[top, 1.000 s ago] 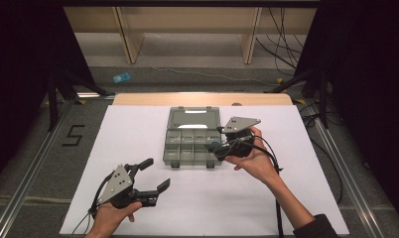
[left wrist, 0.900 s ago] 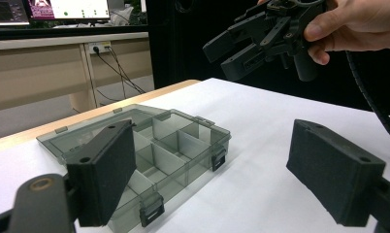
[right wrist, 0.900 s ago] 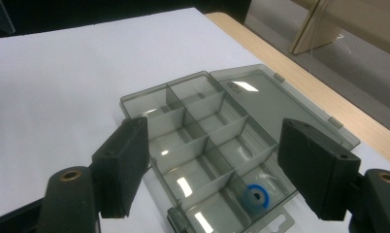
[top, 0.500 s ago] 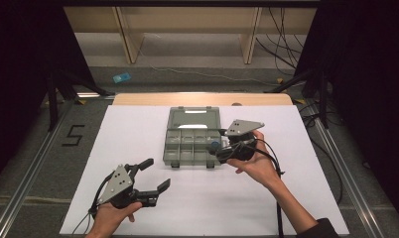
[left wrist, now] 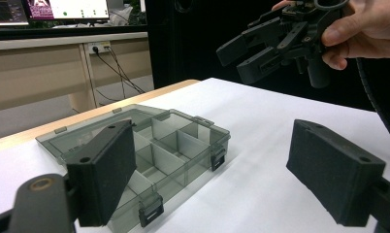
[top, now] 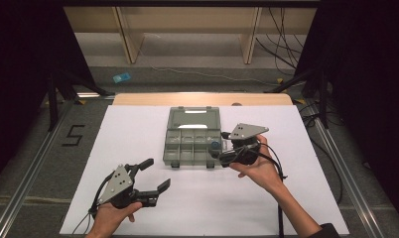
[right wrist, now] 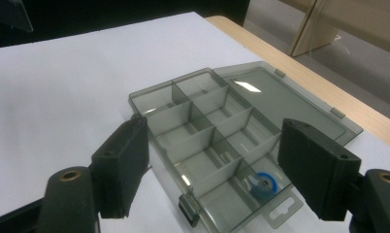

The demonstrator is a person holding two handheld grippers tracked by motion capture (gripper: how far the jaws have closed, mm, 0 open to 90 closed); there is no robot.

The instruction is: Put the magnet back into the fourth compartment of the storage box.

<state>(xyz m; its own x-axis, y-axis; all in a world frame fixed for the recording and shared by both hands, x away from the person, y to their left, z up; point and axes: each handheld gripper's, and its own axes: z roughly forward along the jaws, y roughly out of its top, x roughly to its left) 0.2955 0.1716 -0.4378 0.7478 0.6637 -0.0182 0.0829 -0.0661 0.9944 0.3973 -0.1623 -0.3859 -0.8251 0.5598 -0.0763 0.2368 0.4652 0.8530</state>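
In the open organiser box [right wrist: 203,121], a blue ring [right wrist: 264,186]

A clear grey plastic organizer box [top: 193,144] is lying flat on the white table, at the centre toward twelve o'clock, its lid [top: 195,117] lying folded open on the far side. Dividers are splitting the tray into small compartments. A small blue ring [right wrist: 265,185] is resting in the compartment at the box's three o'clock end, near the front latches.

One organiser box [top: 193,136], two grippers
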